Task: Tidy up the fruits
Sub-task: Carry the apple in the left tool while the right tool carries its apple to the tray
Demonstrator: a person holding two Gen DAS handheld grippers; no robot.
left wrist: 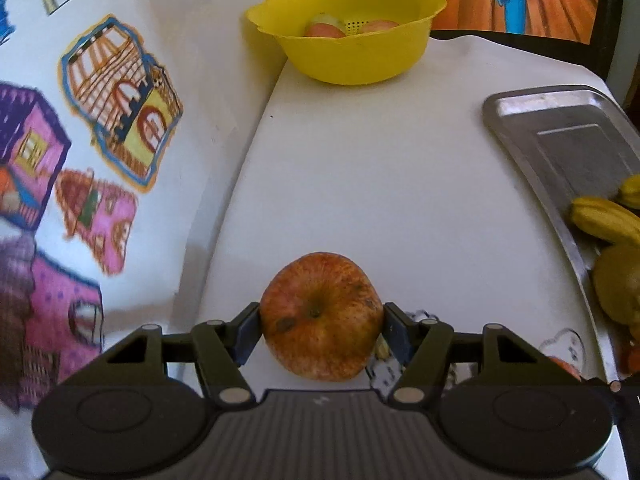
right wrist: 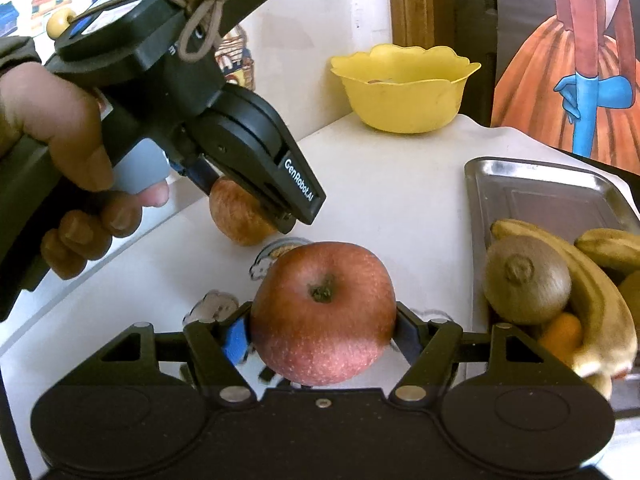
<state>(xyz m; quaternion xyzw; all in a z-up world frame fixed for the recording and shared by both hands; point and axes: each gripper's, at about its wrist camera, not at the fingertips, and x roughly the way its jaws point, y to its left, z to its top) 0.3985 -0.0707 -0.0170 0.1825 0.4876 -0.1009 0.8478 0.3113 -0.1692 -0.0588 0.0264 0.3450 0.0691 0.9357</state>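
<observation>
My left gripper [left wrist: 322,320] is shut on an orange-red speckled apple [left wrist: 322,316], held over the white table [left wrist: 380,184]. In the right wrist view the same left gripper [right wrist: 244,208] grips that apple [right wrist: 236,216] at the left. My right gripper [right wrist: 323,320] is shut on a darker red apple [right wrist: 323,312]. A yellow bowl [left wrist: 348,20] at the table's far end holds apples [left wrist: 324,30]; it also shows in the right wrist view [right wrist: 404,88]. A steel tray [right wrist: 540,188] at the right holds bananas [right wrist: 600,292], a kiwi [right wrist: 526,278] and an orange fruit [right wrist: 562,332].
A white wall with coloured house stickers [left wrist: 120,96] runs along the table's left edge. A painted picture [right wrist: 580,60] stands behind the tray. The tray [left wrist: 560,136] and bananas [left wrist: 604,220] lie at the right of the left wrist view. Small stickers [right wrist: 212,304] mark the table surface.
</observation>
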